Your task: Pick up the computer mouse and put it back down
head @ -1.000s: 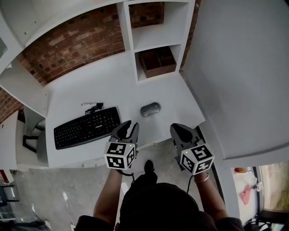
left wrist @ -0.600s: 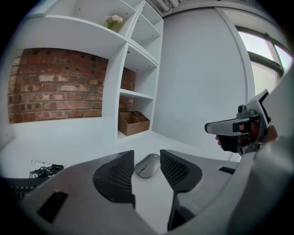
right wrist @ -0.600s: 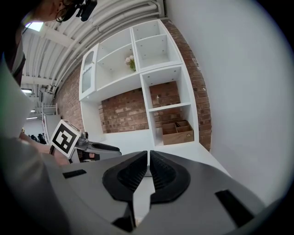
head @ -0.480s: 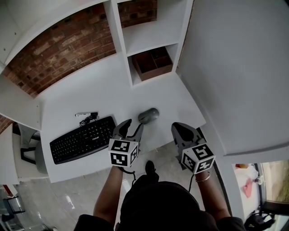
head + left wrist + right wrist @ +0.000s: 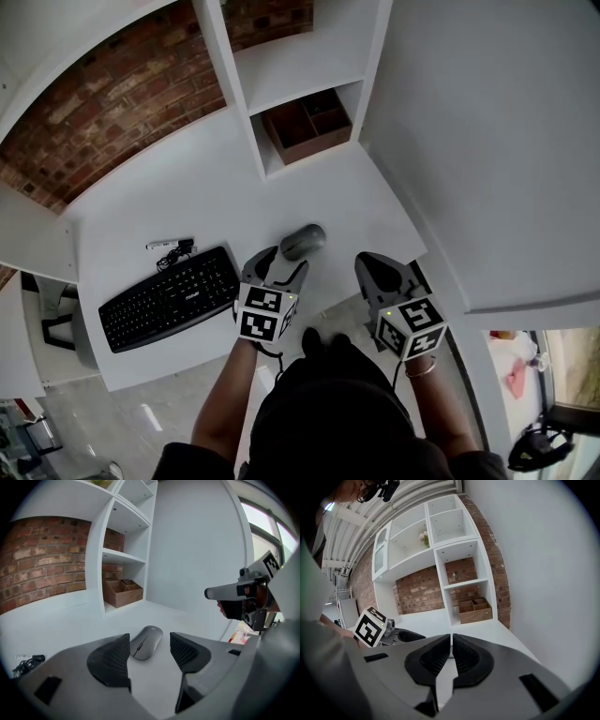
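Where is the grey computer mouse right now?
In the head view the flat grey computer mouse lies on the white desk, right of the black keyboard, just ahead of the left gripper, whose opening jaws hold nothing.

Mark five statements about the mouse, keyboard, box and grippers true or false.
1. The mouse lies on the desk. True.
2. The right gripper has its jaws wide apart. False: they are together, with nothing between them.
3. In the head view, the keyboard lies left of the mouse. True.
4. The wooden box stands on the keyboard. False: it sits in the bottom shelf compartment, at the back of the desk.
5. The left gripper is shut on the mouse. False: its jaws are opening, and the mouse lies untouched just ahead of them, seen through the gap.
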{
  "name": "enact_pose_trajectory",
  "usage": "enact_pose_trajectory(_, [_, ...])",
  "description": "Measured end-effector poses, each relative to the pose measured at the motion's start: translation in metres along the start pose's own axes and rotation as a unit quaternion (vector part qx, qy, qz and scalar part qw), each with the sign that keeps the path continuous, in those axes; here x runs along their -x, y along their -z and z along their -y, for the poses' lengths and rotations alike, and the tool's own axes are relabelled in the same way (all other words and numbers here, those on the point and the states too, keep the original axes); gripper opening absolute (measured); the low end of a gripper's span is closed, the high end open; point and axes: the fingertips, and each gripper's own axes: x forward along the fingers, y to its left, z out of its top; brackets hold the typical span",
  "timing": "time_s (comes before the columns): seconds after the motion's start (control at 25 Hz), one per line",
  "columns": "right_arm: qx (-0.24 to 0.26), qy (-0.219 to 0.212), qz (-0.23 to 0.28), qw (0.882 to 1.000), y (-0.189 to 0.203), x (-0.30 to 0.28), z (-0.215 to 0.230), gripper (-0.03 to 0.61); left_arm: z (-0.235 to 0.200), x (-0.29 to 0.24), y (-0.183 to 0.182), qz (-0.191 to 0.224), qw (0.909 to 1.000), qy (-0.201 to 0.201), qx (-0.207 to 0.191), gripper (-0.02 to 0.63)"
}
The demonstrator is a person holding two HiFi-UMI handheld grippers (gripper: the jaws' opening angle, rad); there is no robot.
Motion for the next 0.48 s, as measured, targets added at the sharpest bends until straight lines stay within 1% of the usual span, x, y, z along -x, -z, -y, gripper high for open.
enact_pose_trajectory(0.16, [-0.007,0.007,0.000,1.000,0.001,0.000,0.013,0.006,0.002,-0.018,0.001,-0.016,0.9992,0.011,-0.035,0.259])
enact_pose_trajectory(0.32, [-0.019,0.015,0.006,1.000,-0.004,-0.004,0.028,0.006,0.003,-0.032,-0.003,-0.034,0.9975,0.025,-0.056,0.259])
enact_pose_trajectory(0.48, [-0.017,0.013,0.005,1.000,-0.011,-0.011,0.037,0.006,0.003,-0.050,-0.001,-0.049,0.9941,0.046,-0.085,0.264])
